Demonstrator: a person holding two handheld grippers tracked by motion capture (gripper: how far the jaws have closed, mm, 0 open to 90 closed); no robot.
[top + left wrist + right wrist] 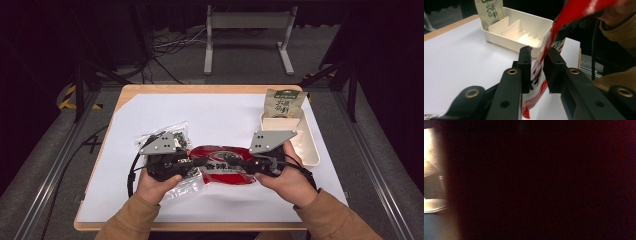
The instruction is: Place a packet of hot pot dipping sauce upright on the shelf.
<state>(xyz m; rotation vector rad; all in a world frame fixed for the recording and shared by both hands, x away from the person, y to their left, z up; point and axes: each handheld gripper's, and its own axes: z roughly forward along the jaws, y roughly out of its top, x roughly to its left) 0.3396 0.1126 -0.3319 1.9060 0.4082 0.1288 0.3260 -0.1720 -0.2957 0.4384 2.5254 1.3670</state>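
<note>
Both hand-held grippers meet over the near middle of the surface (150,110), and between them hangs the red snack bag (225,167), stretched sideways. The left hand-held gripper (192,162) comes in from nine o'clock; in the left gripper view its jaws stand narrowly apart with the bag's edge running between them, the pads (525,65) not clearly pressing on the foil. The right hand-held gripper (250,164) comes in from three o'clock, and its jaws are clamped tight on the bag's other end; the right gripper view is dark red, the foil right against the lens.

Under the left hand (155,182) lies a clear plastic packet (172,137) with dark contents, toward nine o'clock of the red bag. At about two o'clock sits the cream divided tray (312,150), near the surface's right edge, with a green-and-tan pouch (284,104) standing at its far end. The red bag is apart from the tray.
</note>
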